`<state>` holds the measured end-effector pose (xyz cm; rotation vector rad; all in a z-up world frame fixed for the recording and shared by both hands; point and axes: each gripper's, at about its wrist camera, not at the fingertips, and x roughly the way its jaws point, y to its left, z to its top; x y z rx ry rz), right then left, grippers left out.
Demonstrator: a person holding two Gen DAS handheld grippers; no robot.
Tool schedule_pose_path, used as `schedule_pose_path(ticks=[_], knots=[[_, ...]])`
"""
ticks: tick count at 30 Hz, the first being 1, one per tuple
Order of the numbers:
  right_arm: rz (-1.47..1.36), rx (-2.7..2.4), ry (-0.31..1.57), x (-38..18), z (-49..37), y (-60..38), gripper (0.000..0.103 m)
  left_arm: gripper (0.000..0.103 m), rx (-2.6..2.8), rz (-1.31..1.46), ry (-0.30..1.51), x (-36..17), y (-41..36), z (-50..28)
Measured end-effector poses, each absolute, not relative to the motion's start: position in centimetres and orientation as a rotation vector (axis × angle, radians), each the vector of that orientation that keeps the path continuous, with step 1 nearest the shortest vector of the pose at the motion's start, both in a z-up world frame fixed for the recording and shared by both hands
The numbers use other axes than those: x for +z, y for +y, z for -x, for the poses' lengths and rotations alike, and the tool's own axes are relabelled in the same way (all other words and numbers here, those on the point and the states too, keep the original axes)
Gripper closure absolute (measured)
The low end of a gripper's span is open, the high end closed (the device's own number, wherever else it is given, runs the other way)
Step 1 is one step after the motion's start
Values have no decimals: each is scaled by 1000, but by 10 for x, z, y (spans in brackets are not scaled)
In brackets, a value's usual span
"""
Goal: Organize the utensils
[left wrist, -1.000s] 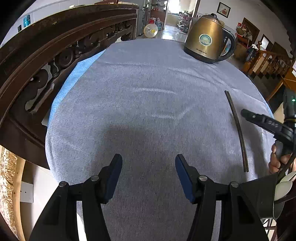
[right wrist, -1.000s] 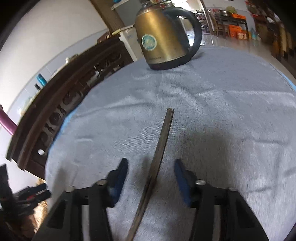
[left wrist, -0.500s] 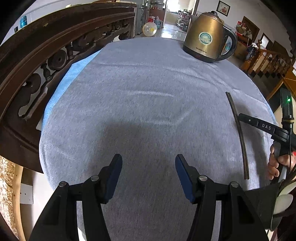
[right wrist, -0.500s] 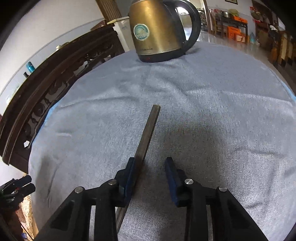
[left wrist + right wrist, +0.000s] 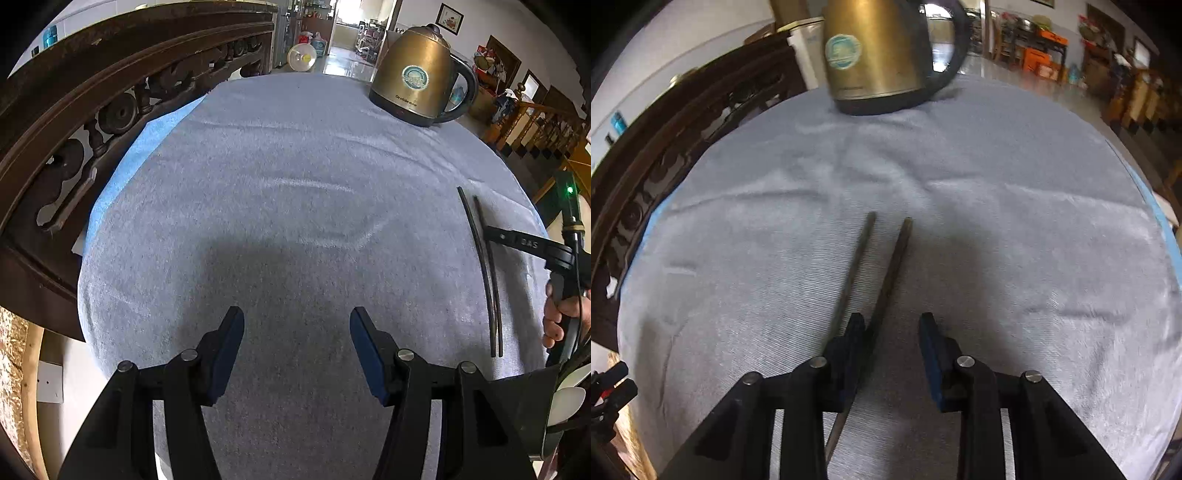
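Note:
Two dark chopsticks lie side by side on the grey cloth, with their far ends splayed apart. In the right wrist view the left chopstick passes under the left finger. The right chopstick runs into the gap beside the left pad. My right gripper is low over them and its jaws are closing; the right pad is clear of the stick. The left wrist view shows the chopsticks at the right, the right gripper's finger over them, and a hand holding it. My left gripper hovers open over bare cloth.
A brass-coloured kettle stands at the far side of the table. A carved dark wooden chair back borders the left edge. At the lower right a dark holder with white spoons is partly in view.
The right gripper's jaws have narrowed and it has tilted down over the chopsticks. What looked like one stick now shows as two with splayed far ends. The left gripper has stayed put.

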<state>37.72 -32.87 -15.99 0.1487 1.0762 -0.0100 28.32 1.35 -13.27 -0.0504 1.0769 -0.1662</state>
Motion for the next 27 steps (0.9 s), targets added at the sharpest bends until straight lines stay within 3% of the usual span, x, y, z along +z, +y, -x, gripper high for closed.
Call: schedule_pose_path(ticks=[8,13,27], knots=[[-394,-48,1061,-158,-354,-388,71,43,-268,-10,1034,-126,-12,-320],[-564,-37,1013,-158,-337,-418,70,43,-459,-78,1022,-115,-68,-370],[-596,-48,1003,-154,-293,-441,69,43,-708,-194,1123,-130,-203,-418]])
